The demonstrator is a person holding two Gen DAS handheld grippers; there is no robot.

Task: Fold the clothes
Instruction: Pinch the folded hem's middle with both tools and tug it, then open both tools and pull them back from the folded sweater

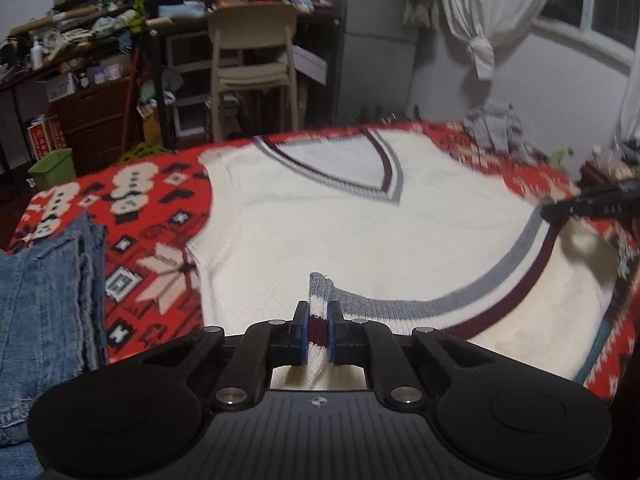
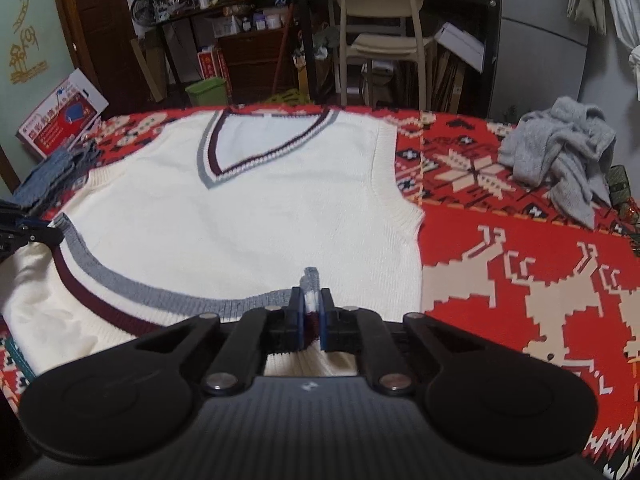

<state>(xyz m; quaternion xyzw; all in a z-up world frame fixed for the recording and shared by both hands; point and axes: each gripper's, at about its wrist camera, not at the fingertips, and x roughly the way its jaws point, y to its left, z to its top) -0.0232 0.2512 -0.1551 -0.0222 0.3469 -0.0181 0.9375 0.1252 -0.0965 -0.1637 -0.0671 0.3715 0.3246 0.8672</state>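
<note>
A cream knit vest (image 1: 340, 232) with a grey and maroon V-neck lies flat on the red patterned blanket (image 1: 152, 216). My left gripper (image 1: 317, 312) is shut on the striped hem (image 1: 320, 288) at the vest's near left corner, and the cloth stands up between the blue pads. In the right wrist view the vest (image 2: 248, 208) spreads ahead, and my right gripper (image 2: 311, 300) is shut on the hem at the near right corner. The hem sags in a curve between the two grips. Each gripper shows at the edge of the other's view: the right gripper (image 1: 552, 206) and the left gripper (image 2: 48, 234).
Folded blue jeans (image 1: 48, 300) lie on the blanket left of the vest. A crumpled grey garment (image 2: 560, 160) sits at the far right of the blanket. Beyond the far edge stand a beige chair (image 2: 380, 32), a green bin (image 1: 54, 168) and cluttered shelves.
</note>
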